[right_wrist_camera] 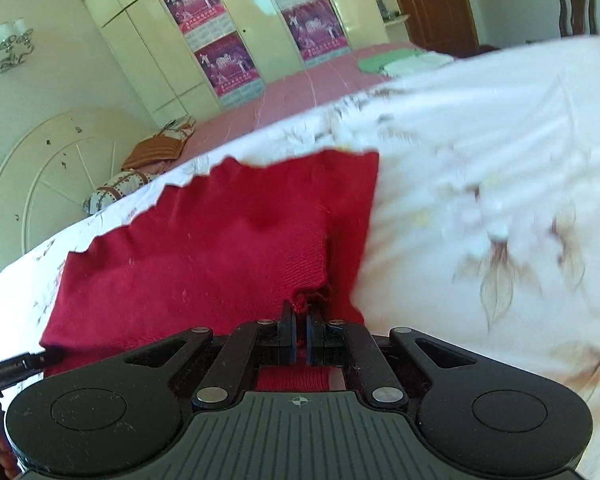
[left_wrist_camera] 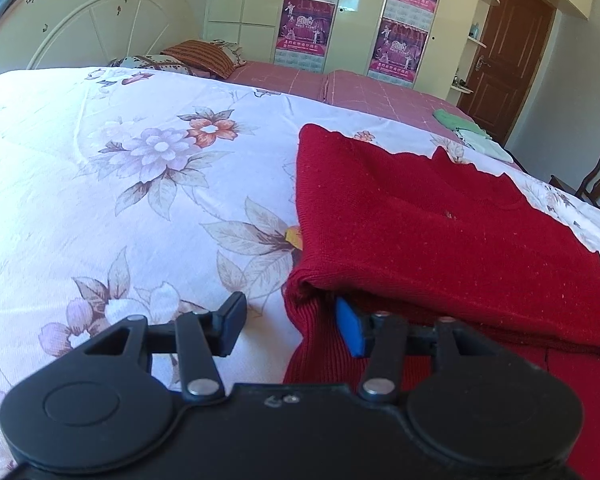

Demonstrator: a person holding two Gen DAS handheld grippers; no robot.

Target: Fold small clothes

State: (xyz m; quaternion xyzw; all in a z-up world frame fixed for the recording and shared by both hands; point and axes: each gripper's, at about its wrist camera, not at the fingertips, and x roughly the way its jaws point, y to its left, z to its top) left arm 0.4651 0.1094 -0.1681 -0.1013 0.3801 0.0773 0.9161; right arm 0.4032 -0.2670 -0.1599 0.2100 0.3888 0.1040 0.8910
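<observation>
Red sweater (left_wrist_camera: 440, 232) folded on floral bed (left_wrist_camera: 120, 160), left gripper (left_wrist_camera: 292, 322) apart straddling its near-left edge, right gripper (right_wrist_camera: 300, 334) clamped on its near hem.

Light: we see bright daylight washing the floral bedsheet (left_wrist_camera: 100, 152) nearly white.
Blur: we find the right wrist view smeared across the sheet.
Edges: fisheye bends the wardrobe (left_wrist_camera: 252, 8); corners go dark.
</observation>
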